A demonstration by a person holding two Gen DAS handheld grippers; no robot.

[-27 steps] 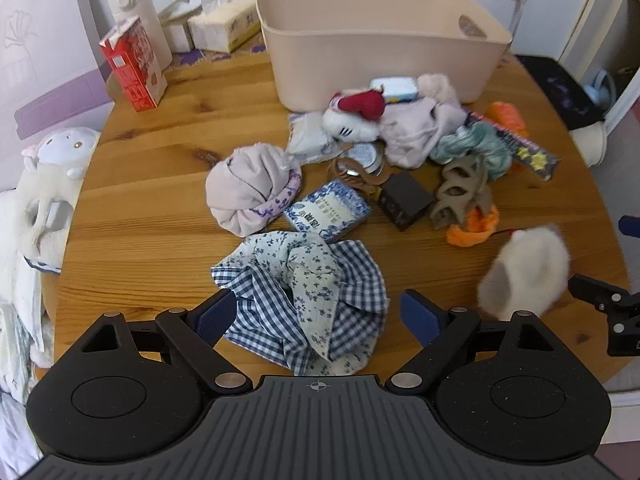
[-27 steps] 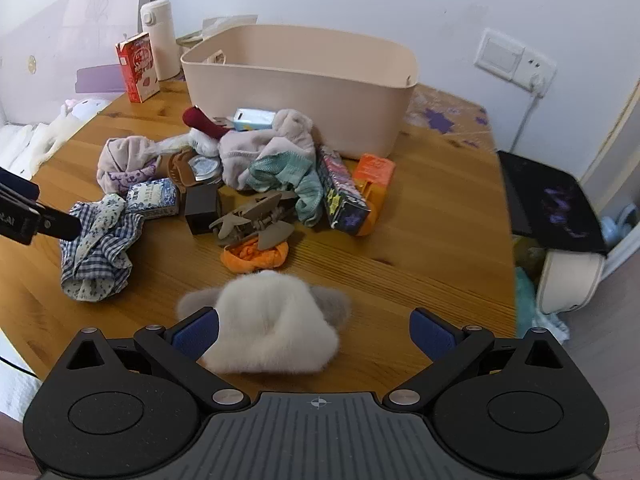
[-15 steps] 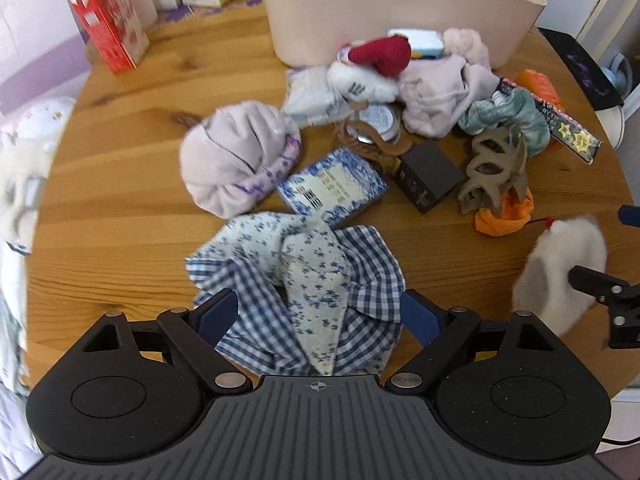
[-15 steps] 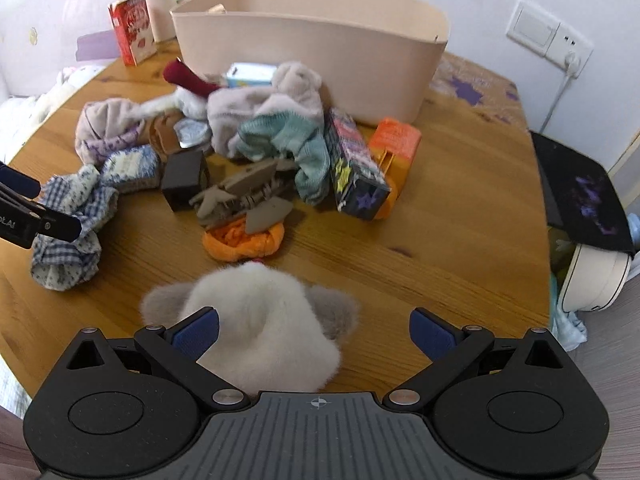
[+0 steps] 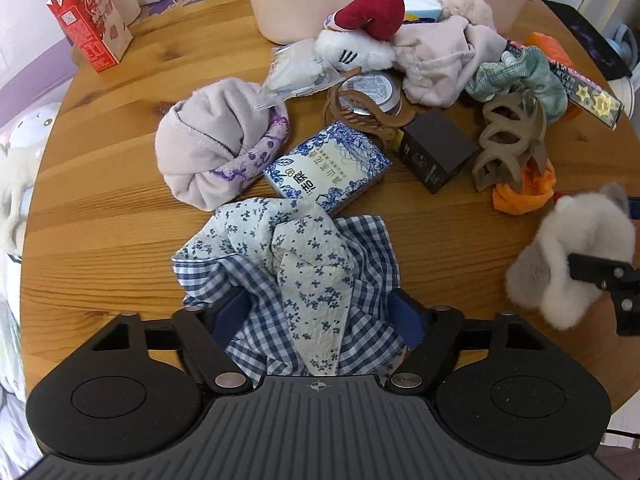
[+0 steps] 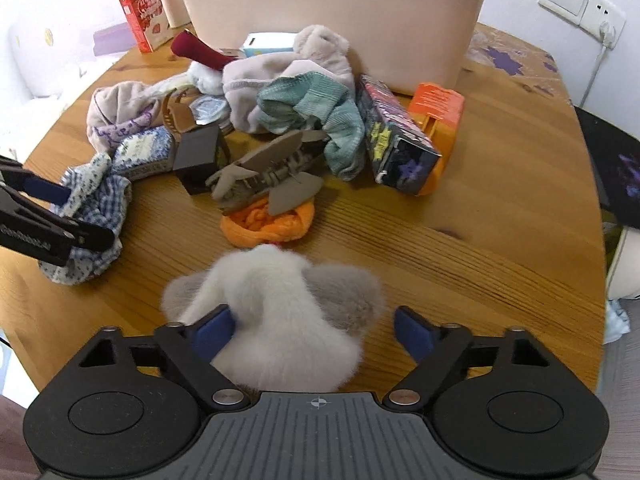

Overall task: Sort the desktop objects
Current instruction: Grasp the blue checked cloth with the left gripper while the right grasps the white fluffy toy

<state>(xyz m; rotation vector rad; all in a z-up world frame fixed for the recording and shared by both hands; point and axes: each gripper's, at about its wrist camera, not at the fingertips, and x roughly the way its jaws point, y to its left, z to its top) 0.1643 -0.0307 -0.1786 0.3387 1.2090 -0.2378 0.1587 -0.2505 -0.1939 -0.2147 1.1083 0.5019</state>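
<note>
The left claw [image 5: 318,316] was spread around the blue checked cloth [image 5: 288,280] at lower centre of the counter [image 5: 100,216], not clamped. The right claw [image 6: 312,330] was spread around the white furry toy [image 6: 276,320], its left pad touching the fur. Chinese characters were printed on a blue-and-white packet [image 5: 326,166] above the cloth; the red carton's [image 5: 90,26] writing at upper left was unreadable.
</note>
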